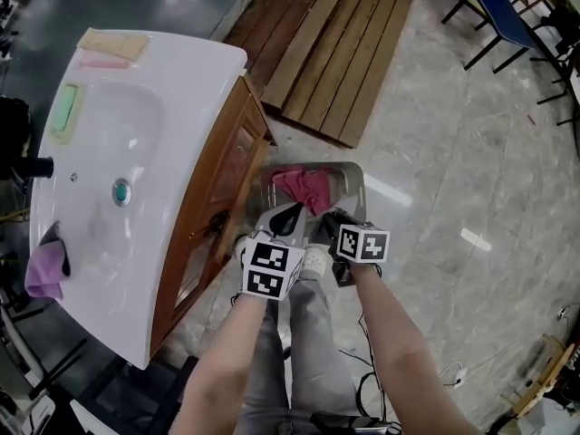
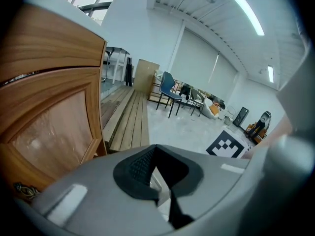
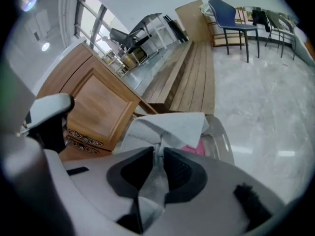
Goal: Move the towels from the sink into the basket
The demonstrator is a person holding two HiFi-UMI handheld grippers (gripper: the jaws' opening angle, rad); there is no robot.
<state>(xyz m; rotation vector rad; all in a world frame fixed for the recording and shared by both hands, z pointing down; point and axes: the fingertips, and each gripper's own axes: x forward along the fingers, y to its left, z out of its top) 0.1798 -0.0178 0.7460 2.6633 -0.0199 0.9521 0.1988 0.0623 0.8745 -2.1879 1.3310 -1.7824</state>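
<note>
A: What are the right tongs doing?
B: Pinching a grey towel, just above the basket. A pink towel lies inside it.
A: And the left tongs?
B: Pressed together at the tips. Their view shows only the cabinet and wooden boards.
A: What does only the head view show?
B: The sink at the left of the frame, with a purple towel on its lower rim.

I can read no lettering, number or brand anywhere. The only print is the black-and-white square patterns on the white marker cubes of the left gripper and right gripper.
</note>
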